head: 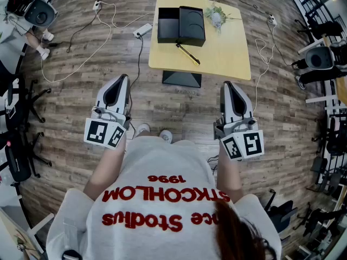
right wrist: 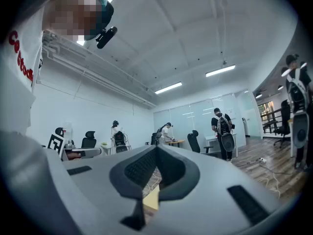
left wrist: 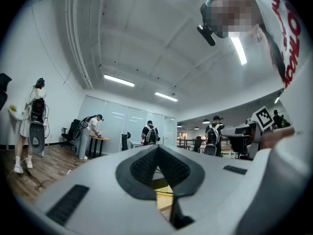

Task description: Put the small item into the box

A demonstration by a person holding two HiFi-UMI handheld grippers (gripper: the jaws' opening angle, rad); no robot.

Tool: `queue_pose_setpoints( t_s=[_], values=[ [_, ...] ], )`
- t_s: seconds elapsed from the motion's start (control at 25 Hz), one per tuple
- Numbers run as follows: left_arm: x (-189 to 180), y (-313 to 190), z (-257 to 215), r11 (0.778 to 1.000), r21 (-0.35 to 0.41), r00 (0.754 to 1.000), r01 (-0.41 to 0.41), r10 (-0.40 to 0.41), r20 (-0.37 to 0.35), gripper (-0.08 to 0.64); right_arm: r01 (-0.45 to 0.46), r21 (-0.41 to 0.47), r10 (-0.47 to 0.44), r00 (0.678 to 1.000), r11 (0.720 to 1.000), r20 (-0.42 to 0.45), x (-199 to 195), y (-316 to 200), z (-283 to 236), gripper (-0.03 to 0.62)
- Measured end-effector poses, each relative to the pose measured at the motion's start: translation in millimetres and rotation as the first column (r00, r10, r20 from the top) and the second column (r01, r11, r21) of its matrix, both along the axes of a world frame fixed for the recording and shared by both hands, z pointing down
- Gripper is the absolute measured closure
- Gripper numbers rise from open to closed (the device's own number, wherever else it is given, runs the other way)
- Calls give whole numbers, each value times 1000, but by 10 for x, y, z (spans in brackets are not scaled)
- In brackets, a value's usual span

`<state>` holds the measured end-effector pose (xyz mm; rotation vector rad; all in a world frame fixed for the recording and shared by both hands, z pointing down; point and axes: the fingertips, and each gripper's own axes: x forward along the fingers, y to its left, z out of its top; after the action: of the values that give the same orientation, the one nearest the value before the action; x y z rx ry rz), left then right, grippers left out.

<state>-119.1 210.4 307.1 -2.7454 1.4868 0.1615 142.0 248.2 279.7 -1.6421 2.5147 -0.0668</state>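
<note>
A black box point(head: 168, 25) lies open at the far left of a small yellow table point(head: 227, 53), with its black lid point(head: 192, 26) right beside it. A thin black-and-yellow, pen-like item point(head: 187, 53) lies on the tabletop just in front of the lid. Both grippers hover over the wooden floor, well short of the table and about level. My left gripper point(head: 122, 78) is shut and holds nothing. So is my right gripper point(head: 227, 84). In the left gripper view the left gripper's pads point(left wrist: 157, 148) meet, with a strip of the table showing below them. The right gripper's pads point(right wrist: 156, 148) meet likewise.
A small plant point(head: 217, 16) stands at the table's far right. The table's dark base point(head: 182, 78) rests on the floor. Cables and a power strip point(head: 143, 30) trail across the floor on the left. Office chairs point(head: 21, 107) line both sides. Other people point(right wrist: 222, 131) stand far off.
</note>
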Motion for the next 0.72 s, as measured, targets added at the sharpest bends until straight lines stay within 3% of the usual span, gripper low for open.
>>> queue_pose_setpoints(
  t_s=[0.24, 0.48, 0.72],
  values=[
    [-2, 27, -6, 1000, -3, 1000, -6, 6, 11, 554, 12, 5, -12, 1000, 1000, -6, -30, 42, -16, 589],
    [-40, 33, -17, 1000, -2, 1000, 0, 1, 26, 554, 28, 2, -28, 997, 1000, 78, 18, 55, -24, 588],
    [-31, 17, -21, 1000, -9, 1000, 2, -2, 30, 554, 32, -12, -31, 996, 999, 79, 37, 36, 0, 588]
  ],
)
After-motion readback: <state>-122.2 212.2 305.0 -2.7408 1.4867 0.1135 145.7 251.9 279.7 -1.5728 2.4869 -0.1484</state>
